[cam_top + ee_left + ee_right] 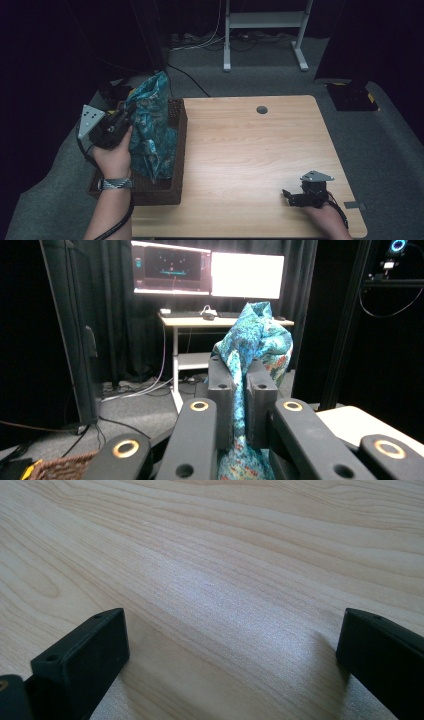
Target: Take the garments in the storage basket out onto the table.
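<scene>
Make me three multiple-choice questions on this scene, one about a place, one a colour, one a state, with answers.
1. Where is the basket?
A. left end of the table
B. right end
C. on the floor

2. What colour is the cloth?
A. red
B. teal, patterned
C. white

3. How is the right claw?
A. shut on the cloth
B. shut, empty
C. open, empty

Answers:
1 A, the high view shows it at the table's left end.
2 B, its teal print shows in the left claw, which pinches it.
3 C, its jaws stand wide apart over bare wood.
</scene>
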The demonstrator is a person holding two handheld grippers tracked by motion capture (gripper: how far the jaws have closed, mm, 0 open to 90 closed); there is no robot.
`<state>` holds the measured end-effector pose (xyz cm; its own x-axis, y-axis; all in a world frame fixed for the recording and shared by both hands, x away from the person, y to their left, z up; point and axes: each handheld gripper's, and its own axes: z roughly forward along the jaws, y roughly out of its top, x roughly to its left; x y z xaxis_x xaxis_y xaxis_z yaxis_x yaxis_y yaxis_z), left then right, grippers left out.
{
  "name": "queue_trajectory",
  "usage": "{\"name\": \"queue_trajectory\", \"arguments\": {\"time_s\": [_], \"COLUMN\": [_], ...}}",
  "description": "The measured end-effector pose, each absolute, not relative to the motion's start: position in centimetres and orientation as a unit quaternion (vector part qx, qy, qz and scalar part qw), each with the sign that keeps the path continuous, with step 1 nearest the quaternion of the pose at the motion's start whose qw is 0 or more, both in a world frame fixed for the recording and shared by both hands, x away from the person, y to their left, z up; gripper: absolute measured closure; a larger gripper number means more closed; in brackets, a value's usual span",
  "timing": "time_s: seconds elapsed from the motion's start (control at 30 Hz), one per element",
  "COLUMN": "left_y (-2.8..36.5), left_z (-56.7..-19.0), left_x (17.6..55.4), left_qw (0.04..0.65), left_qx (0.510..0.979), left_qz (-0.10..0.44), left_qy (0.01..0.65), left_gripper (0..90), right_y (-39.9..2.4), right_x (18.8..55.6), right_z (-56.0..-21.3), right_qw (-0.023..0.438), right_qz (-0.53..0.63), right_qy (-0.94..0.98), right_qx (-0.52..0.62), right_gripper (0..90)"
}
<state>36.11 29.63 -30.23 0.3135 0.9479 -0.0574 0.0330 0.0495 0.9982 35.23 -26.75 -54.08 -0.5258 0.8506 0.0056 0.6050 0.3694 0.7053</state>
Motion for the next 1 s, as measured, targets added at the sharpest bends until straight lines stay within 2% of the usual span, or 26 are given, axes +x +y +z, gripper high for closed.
{"name": "queue_trajectory", "arguments": {"time_s": [1.0], "left_y": [29.0], "left_z": [-24.8], "left_x": [36.2], "left_qw": [0.631], "left_qx": [0.511], "left_qz": [0.417], "left_qy": [0.409], "left_gripper": [84.9], "right_y": [-26.8], "right_x": [35.2], "right_z": [-54.1], "right_qw": [0.182], "right_qz": [0.336], "right_qy": [0.806], "right_qx": [0.452], "right_gripper": [0.4]}}
